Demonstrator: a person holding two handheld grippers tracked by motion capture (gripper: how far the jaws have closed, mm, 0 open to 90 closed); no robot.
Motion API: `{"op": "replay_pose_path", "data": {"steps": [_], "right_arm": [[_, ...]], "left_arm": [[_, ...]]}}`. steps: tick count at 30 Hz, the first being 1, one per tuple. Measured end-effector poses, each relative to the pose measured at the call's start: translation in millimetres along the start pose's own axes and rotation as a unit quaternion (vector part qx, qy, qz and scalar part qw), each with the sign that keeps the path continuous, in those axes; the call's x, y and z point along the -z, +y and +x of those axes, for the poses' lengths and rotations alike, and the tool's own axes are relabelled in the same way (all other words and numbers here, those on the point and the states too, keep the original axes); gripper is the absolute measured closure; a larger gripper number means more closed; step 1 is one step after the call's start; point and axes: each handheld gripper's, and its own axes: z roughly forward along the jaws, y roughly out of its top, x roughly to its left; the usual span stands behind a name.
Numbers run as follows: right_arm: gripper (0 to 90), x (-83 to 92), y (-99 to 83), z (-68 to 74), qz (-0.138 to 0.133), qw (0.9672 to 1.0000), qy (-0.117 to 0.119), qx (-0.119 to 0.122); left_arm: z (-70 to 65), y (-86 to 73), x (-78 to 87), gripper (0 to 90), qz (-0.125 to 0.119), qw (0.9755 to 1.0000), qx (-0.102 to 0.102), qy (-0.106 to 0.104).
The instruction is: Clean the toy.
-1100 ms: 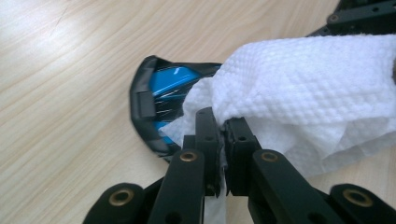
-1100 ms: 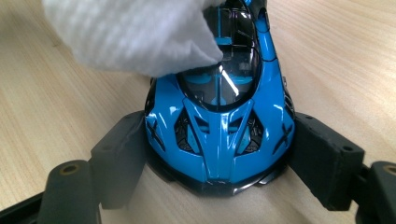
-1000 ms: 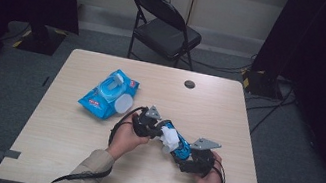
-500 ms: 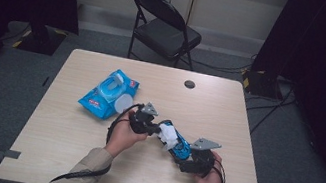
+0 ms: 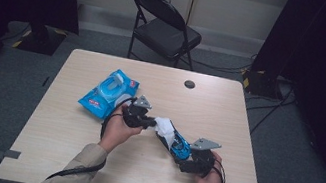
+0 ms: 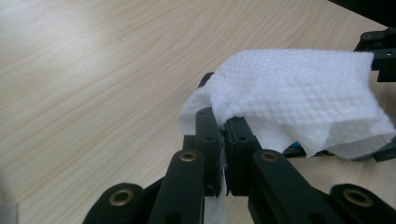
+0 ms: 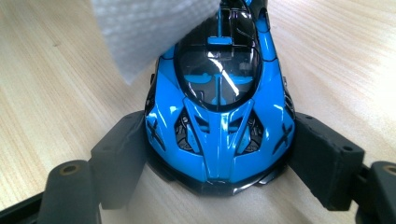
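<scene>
**Wipe on the toy car, one gripper on each**

The left gripper [image 5: 149, 121] has its jaws together, clamped on a white wipe [image 6: 299, 93]. In the left gripper view the wipe's edge is pinched between the two black pads and the rest of it billows out past them, draped over something blue just beyond.

The right gripper [image 7: 217, 158] has its jaws wide apart, clamped on a blue car [image 7: 219, 107], one pad pressed on each flank near the nose. The car's nose points back at the right gripper; its dark cabin glass and blue bodywork are glossy, and the wipe lies over its far end.

In the high view the car [image 5: 179, 147] sits over the counter [image 5: 229, 108] near the middle of the near half, between the two grippers, with the wipe [image 5: 164, 125] on its left end. The left hand [image 5: 117, 131] comes in from the near left, the right hand [image 5: 210, 173] from the near right.

A blue pack of wipes [image 5: 109, 93] lies just left and far of the left gripper, close to it. A small dark disc [image 5: 189, 84] sits by the far edge, well apart. The right half and the near left corner of the counter are bare wood. A folding chair [image 5: 165, 26] stands beyond the far edge.
</scene>
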Motion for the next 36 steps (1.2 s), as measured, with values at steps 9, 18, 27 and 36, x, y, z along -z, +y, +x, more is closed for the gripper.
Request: {"op": "replay_pose_path", "data": {"steps": [9,18,27,36], "right_arm": [[23.5,0.0,0.0,0.0,0.0,1.0,0.0,0.0],[23.5,0.0,0.0,0.0,0.0,1.0,0.0,0.0],[23.5,0.0,0.0,0.0,0.0,1.0,0.0,0.001],[23.5,0.0,-0.1,0.0,0.0,1.0,0.0,0.001]], "left_arm": [[-10.2,13.7,11.7,85.9,-0.023,0.9995,-0.017,-0.012],[-41.0,15.2,-10.3,83.4,0.007,0.9976,-0.058,-0.037],[-67.2,17.5,-36.6,66.8,0.019,0.9957,-0.071,-0.057],[-80.6,13.5,-60.1,56.2,0.02,0.994,-0.088,-0.063]]}}
